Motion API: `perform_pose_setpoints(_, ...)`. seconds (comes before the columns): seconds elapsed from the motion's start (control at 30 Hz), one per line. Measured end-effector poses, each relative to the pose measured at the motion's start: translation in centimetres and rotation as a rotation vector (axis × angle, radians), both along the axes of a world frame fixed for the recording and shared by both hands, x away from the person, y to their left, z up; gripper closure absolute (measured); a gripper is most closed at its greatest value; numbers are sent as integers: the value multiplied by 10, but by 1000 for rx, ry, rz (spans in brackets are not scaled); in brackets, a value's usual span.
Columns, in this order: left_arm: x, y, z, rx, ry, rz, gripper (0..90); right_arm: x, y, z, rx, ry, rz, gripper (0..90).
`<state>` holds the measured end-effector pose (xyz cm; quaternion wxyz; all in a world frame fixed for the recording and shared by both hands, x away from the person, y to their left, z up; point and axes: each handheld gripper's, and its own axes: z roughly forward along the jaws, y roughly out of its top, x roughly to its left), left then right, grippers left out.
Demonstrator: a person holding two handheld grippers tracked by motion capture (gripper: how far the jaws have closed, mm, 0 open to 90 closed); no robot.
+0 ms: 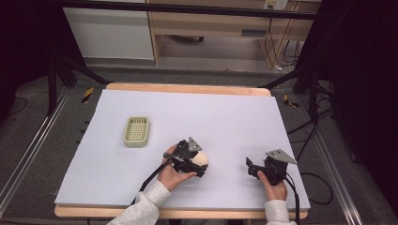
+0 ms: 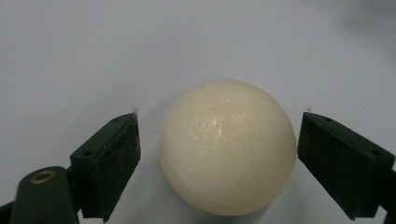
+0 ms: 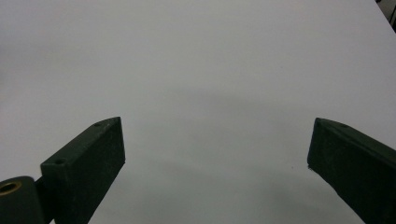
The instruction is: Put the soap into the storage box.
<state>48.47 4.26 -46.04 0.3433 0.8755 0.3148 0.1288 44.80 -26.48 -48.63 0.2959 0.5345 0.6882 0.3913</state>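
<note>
The left gripper brackets a cream ball resting on the white table; its jaws stand wide, a gap either side. The right gripper idles well apart, jaws wide over bare surface. A green basket sits farther left.

I see the counter as a wooden top covered by a pale sheet, filling the middle of the high view. On it, at centre left, lies a small pale-green slotted tray. Just below the frame's centre a cream ball rests on the sheet, well apart from the tray.
</note>
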Motion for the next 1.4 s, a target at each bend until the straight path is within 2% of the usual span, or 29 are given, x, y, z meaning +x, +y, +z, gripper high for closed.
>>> perform_pose_setpoints(0.3, 1, -2, -3, 16, 9, -2, 173, 0, 0, 0, 6, 3, 1, 44)
perform_pose_setpoints(0.67, 2, -2, -5, 14, 24, -5, 213, 0, 0, 0, 6, 4, 1, 44)
perform_pose_setpoints(1.4, 1, -4, -5, 18, 21, 4, 220, 0, 0, 0, 9, 6, 1, 44)
